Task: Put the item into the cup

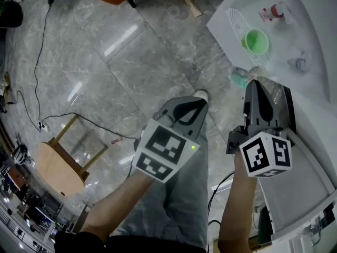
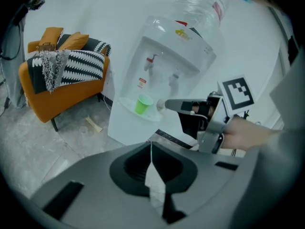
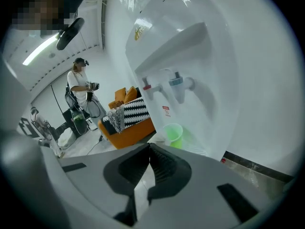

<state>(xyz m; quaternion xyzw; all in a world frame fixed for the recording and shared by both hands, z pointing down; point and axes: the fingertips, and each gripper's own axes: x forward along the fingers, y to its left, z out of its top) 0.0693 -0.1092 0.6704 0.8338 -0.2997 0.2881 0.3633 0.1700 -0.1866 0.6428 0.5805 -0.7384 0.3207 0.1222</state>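
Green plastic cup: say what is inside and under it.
The green plastic cup looks empty inside. It stands on a white slotted drip tray; the tray beneath its base is covered.

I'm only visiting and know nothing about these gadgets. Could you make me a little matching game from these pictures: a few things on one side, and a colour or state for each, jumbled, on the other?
Things:
1. cup
2. sofa
3. stool
4. right claw

Colour or state:
A. orange
B. shut
C. green
D. pale wood

Pairs: 1-C, 2-A, 3-D, 4-B.
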